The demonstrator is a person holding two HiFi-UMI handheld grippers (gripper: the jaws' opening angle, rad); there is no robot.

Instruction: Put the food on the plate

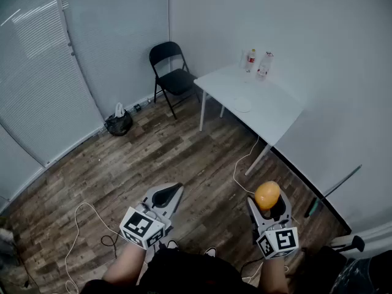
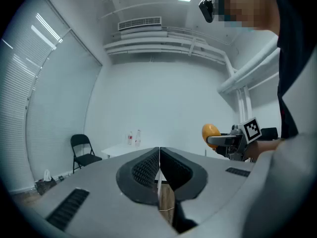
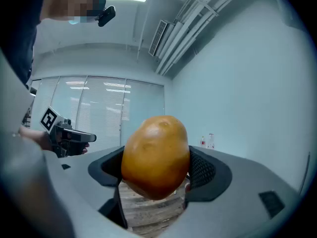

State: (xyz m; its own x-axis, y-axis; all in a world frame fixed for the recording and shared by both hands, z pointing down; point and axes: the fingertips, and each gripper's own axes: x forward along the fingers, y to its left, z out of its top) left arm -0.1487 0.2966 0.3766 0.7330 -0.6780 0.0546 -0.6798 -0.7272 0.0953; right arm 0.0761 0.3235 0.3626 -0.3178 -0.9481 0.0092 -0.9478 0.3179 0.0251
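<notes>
Between my right gripper's (image 1: pixel 269 203) wide-spread jaws sits the potato (image 1: pixel 267 193), pads pressing on both its sides. Jaws of my left gripper (image 1: pixel 172 191) are together, nothing in them. Plate (image 1: pixel 242 106) lies near the table's (image 1: pixel 278 115) room-side edge, well apart from me; bottles (image 1: pixel 258 63) stand at its far wall-side corner. Wood floor (image 1: pixel 184 158) between is open, one cable (image 1: pixel 235 175) trailing by the table leg. Chair (image 1: pixel 173 72) stands off the table's far-left corner.
</notes>
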